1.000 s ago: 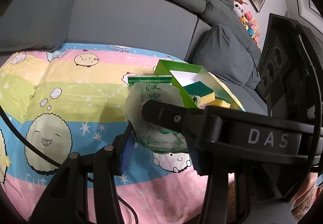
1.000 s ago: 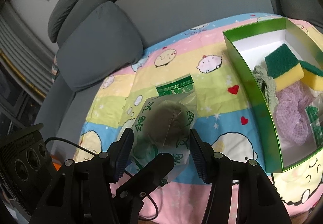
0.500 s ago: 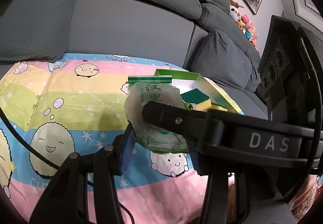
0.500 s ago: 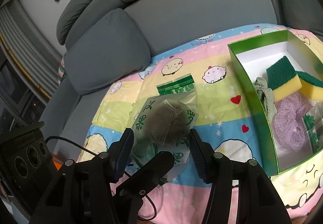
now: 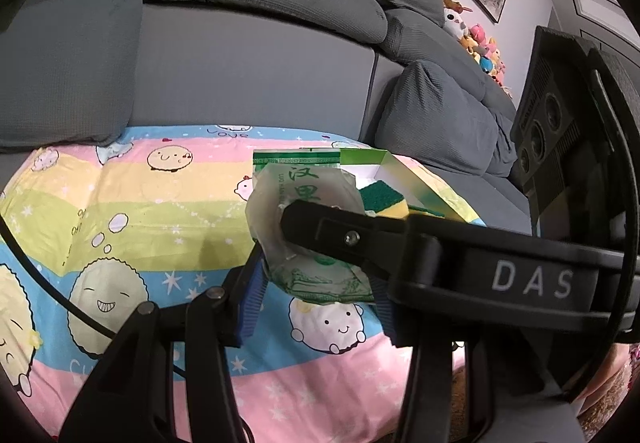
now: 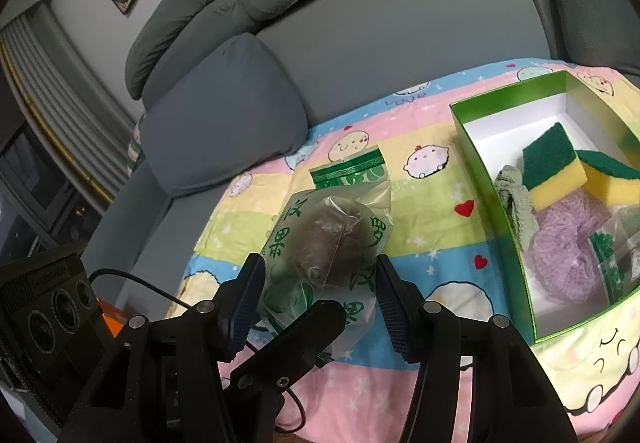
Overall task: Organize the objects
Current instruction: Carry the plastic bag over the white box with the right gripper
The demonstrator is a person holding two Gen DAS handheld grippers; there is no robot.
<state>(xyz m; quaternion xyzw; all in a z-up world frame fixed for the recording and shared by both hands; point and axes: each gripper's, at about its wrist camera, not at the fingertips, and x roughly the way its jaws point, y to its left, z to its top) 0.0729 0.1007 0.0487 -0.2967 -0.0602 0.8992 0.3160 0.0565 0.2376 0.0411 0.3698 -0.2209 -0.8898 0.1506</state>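
Sofa (image 6: pixel 360 23): grey, fills the far side behind the patterned cloth; loose grey cushion (image 6: pixel 224 115) at far left in the right wrist view.
Cloth (image 5: pixel 160 203): striped pink, yellow, blue, cartoon faces; spread flat, carries box and bag.
Green box (image 6: pixel 490 171): open top, white inside, on the cloth at right, well apart from the bag.
Box contents: two green-and-yellow sponges (image 6: pixel 552 167) toward the far end, grey-green knitted cloth (image 6: pixel 516 203) against the left wall, lilac mesh scrubber (image 6: pixel 568 255) toward the near end; small clear packet at the near right corner, partly cut off.
Bag (image 6: pixel 332 243): clear plastic, green printed characters, green header strip at the far end; dark round lump inside. Sits left of the box, between both pairs of fingers.
Right gripper (image 6: pixel 320 299): blue pads on either side of the bag's near half, closed on it.
Left gripper (image 5: pixel 316 291): left pad touching the bag's lower edge, right finger largely hidden behind the other tool; pinching the bag as far as visible.
Bag vs cloth: cannot tell whether resting or raised.
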